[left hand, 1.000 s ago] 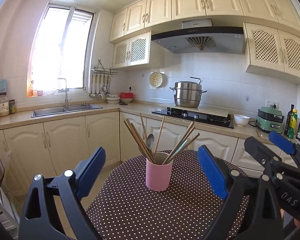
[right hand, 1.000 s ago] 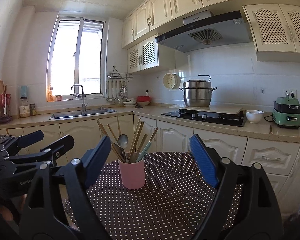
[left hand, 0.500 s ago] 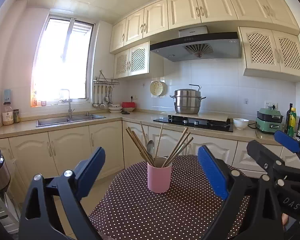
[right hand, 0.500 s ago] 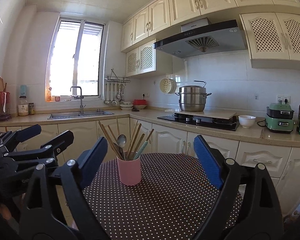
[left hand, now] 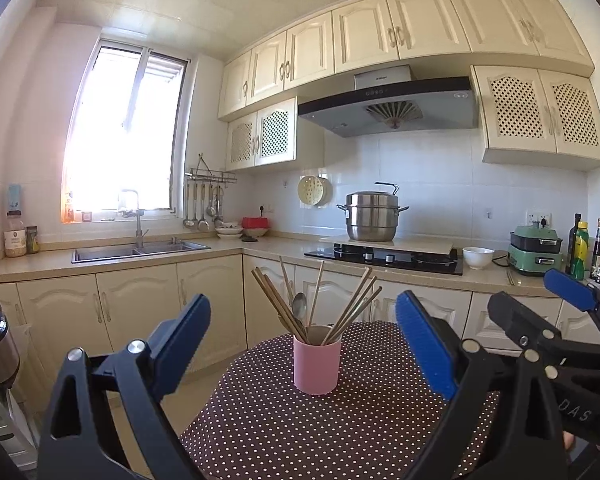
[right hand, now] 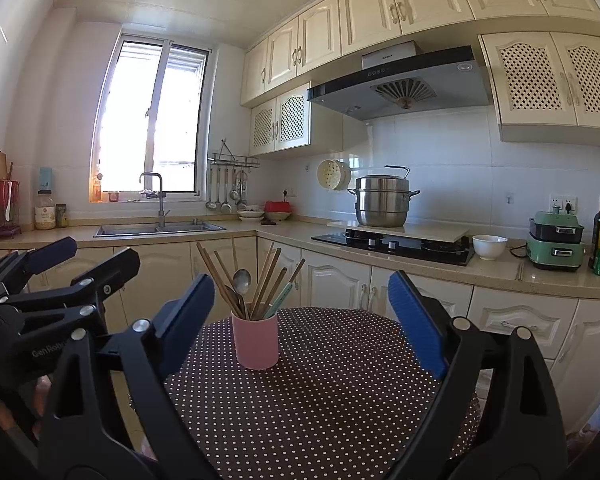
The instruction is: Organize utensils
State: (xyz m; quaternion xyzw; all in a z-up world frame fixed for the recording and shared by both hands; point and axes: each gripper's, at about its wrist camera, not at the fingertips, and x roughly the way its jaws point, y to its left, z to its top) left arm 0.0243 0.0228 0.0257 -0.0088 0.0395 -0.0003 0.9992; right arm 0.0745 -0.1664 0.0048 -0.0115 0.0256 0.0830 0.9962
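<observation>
My left gripper (left hand: 302,344) and right gripper (right hand: 300,316) both stood spread and empty, framing the pink cup (left hand: 317,366) of chopsticks (left hand: 354,306) mid-frame on the dotted desk (left hand: 340,432).

- Cup (left hand: 317,365) stands upright on the round table (left hand: 340,432), toward its far edge.
- Chopsticks (left hand: 274,304) and a spoon (left hand: 299,305) stand in the cup, fanned outward.
- Left gripper (left hand: 300,340) and right gripper (right hand: 300,320) sit side by side on the near side of the table, both apart from the cup.
- Behind the table: counter (left hand: 276,242) with cabinets below.
- Sink (left hand: 140,249) set in the counter at left, under the window (left hand: 124,152).
- Hob (left hand: 384,258) to the right of the sink; pot (left hand: 372,216) behind it, hood (left hand: 392,106) above.
- Bowl (left hand: 478,257) right of the hob; bottles (left hand: 592,250) at far right.
</observation>
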